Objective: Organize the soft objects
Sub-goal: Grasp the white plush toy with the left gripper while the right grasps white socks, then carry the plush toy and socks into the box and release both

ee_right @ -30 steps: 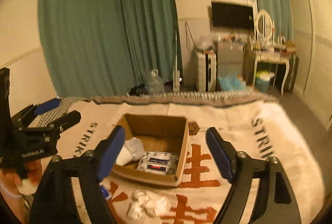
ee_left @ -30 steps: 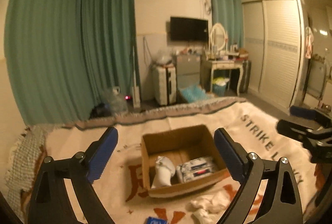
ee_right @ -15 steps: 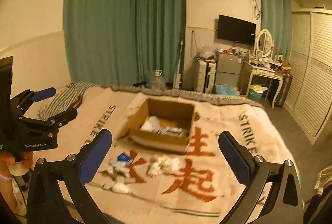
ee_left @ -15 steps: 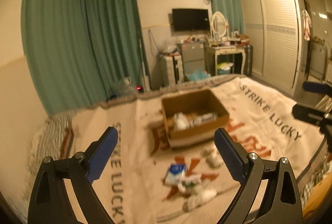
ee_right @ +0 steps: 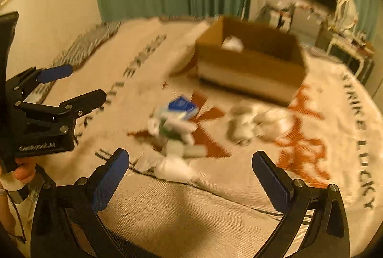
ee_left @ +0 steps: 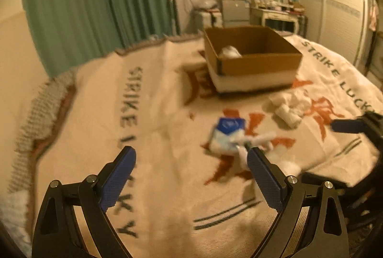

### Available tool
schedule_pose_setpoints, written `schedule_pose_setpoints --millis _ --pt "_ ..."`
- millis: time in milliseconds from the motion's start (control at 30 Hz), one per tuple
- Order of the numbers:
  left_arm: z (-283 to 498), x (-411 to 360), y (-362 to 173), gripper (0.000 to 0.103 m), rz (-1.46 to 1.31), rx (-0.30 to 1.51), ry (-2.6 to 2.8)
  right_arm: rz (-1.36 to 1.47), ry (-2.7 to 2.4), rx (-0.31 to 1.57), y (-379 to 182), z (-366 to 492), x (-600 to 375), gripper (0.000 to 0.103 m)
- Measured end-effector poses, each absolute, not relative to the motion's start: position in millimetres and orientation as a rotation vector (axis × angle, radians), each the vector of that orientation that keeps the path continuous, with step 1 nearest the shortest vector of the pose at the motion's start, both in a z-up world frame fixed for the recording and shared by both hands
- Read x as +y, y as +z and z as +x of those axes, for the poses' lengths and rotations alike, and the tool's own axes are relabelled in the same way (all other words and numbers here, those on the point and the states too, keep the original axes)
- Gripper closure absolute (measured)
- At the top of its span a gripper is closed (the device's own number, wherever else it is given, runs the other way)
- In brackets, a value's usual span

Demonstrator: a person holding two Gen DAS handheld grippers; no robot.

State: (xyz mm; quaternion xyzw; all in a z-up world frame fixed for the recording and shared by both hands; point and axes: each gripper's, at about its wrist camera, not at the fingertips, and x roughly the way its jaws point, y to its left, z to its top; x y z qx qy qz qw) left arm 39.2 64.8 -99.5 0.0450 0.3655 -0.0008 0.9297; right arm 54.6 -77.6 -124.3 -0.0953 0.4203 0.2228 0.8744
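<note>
Lying across the bed, a woven cream blanket (ee_left: 158,128) is showing the dark lettering "STRIKE LUCKY" along its edges and large rust-red characters in the middle. Sitting on it is an open brown cardboard box (ee_left: 253,59) with a pale band along its base and something white bunched inside. Near the box, a heap of white rolled soft items (ee_left: 290,106) is resting on the blanket; closer in, a blue-and-white packet (ee_right: 179,108) is lying among more white pieces, all blurred. The left gripper (ee_left: 191,163) is hanging above the blanket with its blue ribbed pads spread wide, grasping nothing. The right gripper (ee_right: 190,164) is gaping just as wide, also empty. "GenRobot.AI" is reading faintly on the left gripper's black body.
</note>
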Motion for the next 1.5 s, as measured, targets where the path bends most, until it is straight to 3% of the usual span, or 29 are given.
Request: schedule_pose_setpoints --millis 167,333,400,933,967,1000,1133,1200,1300,1500 --pt "48 70 -123 0.008 0.053 0.804 -0.007 -0.231 0.509 0.979 -162 72 -62 0.02" --pt "51 67 -130 0.008 0.061 0.807 -0.019 -0.202 0.583 1.063 -185 82 -59 0.06" --pt "54 65 -133 0.008 0.063 0.819 -0.024 -0.197 0.593 1.053 -182 80 -62 0.065" --pt "100 19 -150 0.01 0.011 0.925 -0.102 -0.122 0.417 0.874 -119 85 -148 0.067" --pt "102 17 -153 0.013 0.017 0.934 -0.098 -0.119 0.413 0.871 -119 85 -152 0.067" --pt "105 15 -157 0.025 0.022 0.947 -0.104 -0.115 0.41 0.869 -119 86 -154 0.067" --pt "110 11 -166 0.041 -0.003 0.989 -0.156 -0.101 0.408 0.871 -122 89 -159 0.067" --pt "108 11 -164 0.057 -0.017 0.987 -0.189 -0.097 0.408 0.872 -122 90 -162 0.067" --pt "106 9 -159 0.07 -0.024 0.982 -0.202 -0.095 0.408 0.87 -123 89 -163 0.067" --pt "93 12 -140 0.072 -0.047 0.938 -0.203 -0.095 0.399 0.843 -113 78 -167 0.067"
